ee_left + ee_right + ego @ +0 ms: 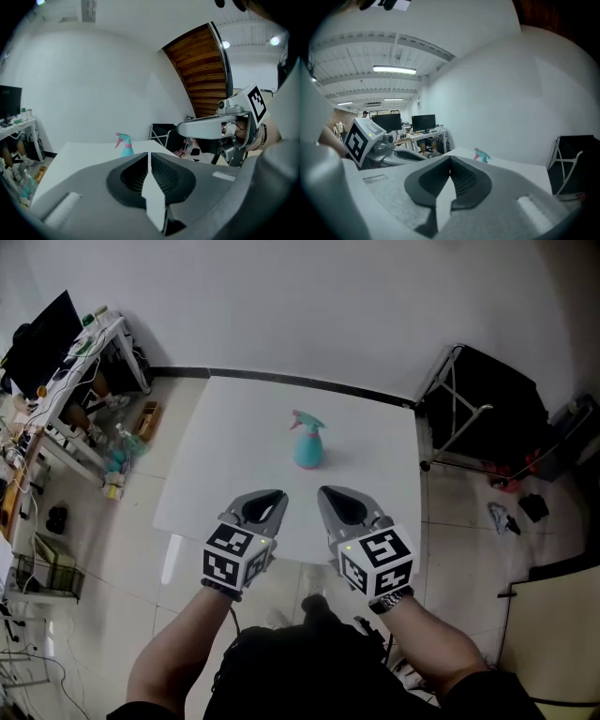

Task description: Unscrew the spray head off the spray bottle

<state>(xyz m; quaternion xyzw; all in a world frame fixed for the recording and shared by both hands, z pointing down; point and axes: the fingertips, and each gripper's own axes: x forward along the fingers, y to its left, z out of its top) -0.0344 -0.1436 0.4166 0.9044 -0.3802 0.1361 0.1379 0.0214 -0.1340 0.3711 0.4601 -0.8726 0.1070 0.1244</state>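
Right now both of my claws are closed with nothing between the jaws. My left claw [277, 494] and my right claw [324, 491] hang side by side above the near edge of the white table [225, 456]. Well ahead of them the teal spray bottle [308, 448] stands upright near the table's middle, its spray head [305, 421] on top, touched by neither claw.
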